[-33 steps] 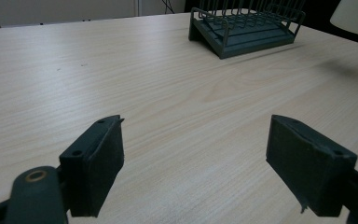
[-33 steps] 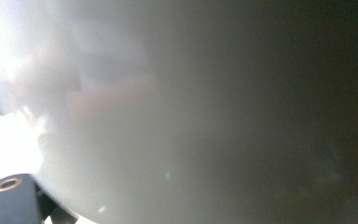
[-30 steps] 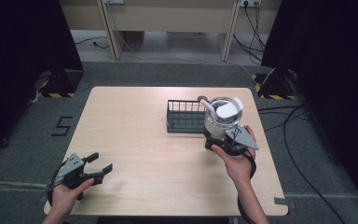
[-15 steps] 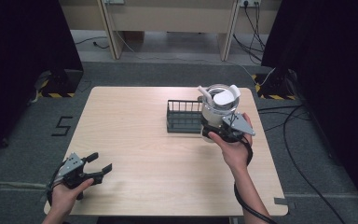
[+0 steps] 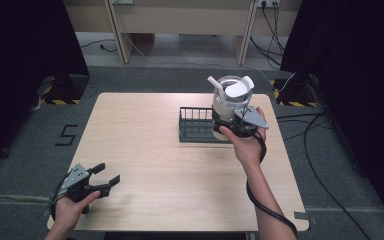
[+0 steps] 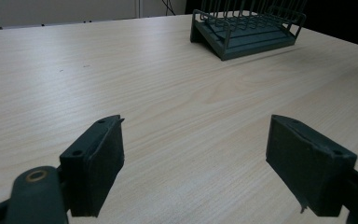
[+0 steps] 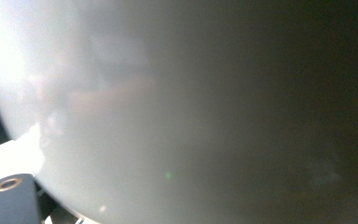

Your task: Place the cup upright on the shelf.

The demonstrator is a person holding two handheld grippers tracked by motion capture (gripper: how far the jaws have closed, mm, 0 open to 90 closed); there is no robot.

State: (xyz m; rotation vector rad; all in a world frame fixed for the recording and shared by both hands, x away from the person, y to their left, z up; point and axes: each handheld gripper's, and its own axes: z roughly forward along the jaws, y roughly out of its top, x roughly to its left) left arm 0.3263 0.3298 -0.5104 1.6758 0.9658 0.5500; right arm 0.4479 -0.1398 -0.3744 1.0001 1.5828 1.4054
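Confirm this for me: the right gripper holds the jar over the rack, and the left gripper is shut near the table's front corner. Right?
Not quite. The left gripper is open, its jaws wide apart with nothing between them, as the left gripper view shows. The rest stands: the right gripper holds the jar over the rack.

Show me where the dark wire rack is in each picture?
High view: the dark wire rack sits right of the table's middle, just left of the clear jug that the right gripper holds.
Left gripper view: the rack is top right, far across the wood.
Right gripper view: not in it.
Shared landmark: the light wooden table.
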